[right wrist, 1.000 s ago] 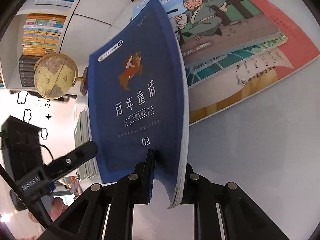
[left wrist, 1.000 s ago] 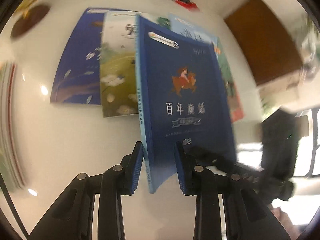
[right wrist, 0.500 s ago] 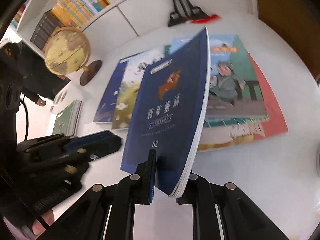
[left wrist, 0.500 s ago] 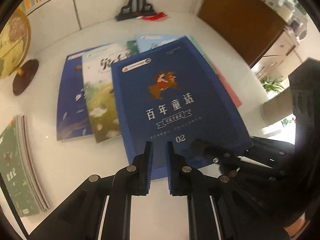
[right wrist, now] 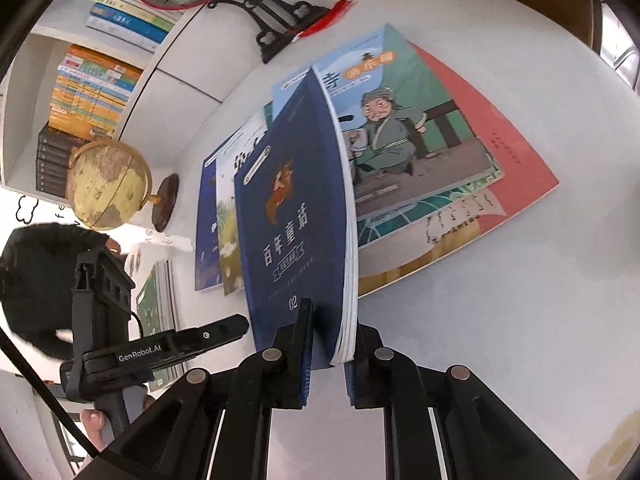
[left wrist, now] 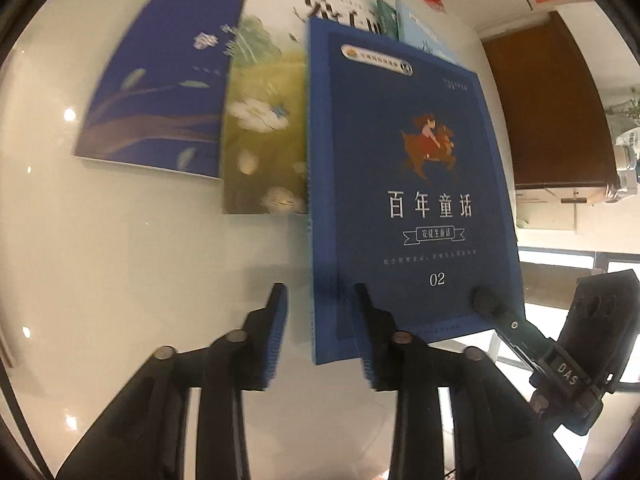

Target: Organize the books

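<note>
The left gripper (left wrist: 320,328) was pinched shut a moment ago; now its fingers are spreading around the blue book's (left wrist: 404,200) corner; the right gripper (right wrist: 326,344) still pinches its bottom edge, so both may lift it.

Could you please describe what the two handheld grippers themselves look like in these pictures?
Both the left gripper and right gripper are matte black, with silver rivets and ribbed blue pads lining the jaws. The left one bears white GenRobot.AI lettering and a black cable.
</note>
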